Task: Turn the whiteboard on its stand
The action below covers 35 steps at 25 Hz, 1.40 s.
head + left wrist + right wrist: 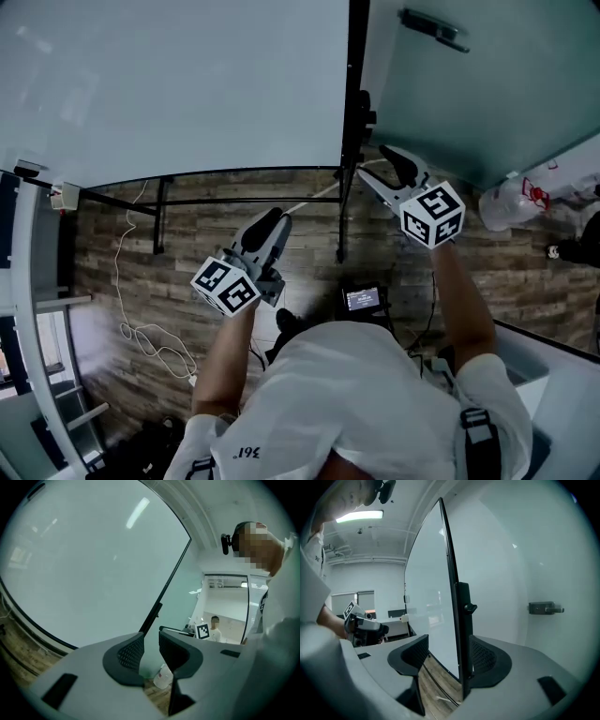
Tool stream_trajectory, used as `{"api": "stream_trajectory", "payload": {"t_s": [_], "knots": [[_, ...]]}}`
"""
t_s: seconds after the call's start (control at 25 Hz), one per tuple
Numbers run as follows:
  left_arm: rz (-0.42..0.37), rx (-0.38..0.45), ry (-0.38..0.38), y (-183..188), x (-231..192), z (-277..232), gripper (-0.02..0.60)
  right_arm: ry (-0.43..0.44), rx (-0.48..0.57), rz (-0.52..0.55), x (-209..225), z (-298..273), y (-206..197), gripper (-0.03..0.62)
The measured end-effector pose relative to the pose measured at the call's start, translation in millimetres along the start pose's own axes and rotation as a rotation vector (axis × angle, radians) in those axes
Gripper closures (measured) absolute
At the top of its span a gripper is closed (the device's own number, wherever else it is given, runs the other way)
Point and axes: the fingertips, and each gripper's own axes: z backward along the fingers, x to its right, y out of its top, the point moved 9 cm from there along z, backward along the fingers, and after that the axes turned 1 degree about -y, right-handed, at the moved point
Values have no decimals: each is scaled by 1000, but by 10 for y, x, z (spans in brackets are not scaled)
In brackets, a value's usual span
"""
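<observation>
Right gripper view: my right tool (449, 648) stands with its jaws wide apart, straddling the black edge frame (451, 573) of the whiteboard (429, 588). The frame runs close beside the right-hand pad, and I cannot tell whether the two touch; the left-hand pad is clear of the board. A small black knob (469, 607) sticks out of the frame just above the jaws.

In the left gripper view, my left tool (151, 644) has its jaws a narrow gap apart with nothing between them, and the whiteboard's pale face (84, 564) fills the space ahead.

From the head view, the right tool (380, 169) sits at the board's right edge near its lower corner, while the left tool (272, 225) hangs below the bottom edge, apart from it. The whiteboard (187, 84) stands upright on its black stand (234, 200) over a wood-plank floor (187, 244), with a white cable (131, 319) trailing beneath. Beyond the board's right edge is a pale wall panel with a dark handle (431, 28).
</observation>
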Motion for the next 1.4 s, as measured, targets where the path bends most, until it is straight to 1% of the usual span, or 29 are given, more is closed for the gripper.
{"api": "stream_trajectory", "payload": {"t_s": [0.16, 0.48, 0.68, 1.0, 1.2, 1.4], "knots": [[-40, 2, -10, 38, -90, -221, 492, 26, -18, 51, 153, -253, 76, 318], [-79, -15, 40, 150, -262, -578, 491, 71, -31, 99, 324, -602, 197, 316], [-87, -25, 58, 173, -347, -749, 491, 110, -45, 123, 384, -797, 240, 316], [-99, -21, 60, 247, -417, -847, 491, 165, -74, 137, 371, -1123, 277, 319], [-105, 6, 70, 342, -456, -829, 491, 185, -84, 145, 373, -1083, 273, 332], [-111, 33, 64, 442, -507, -742, 491, 176, -91, 136, 262, -992, 235, 335]]}}
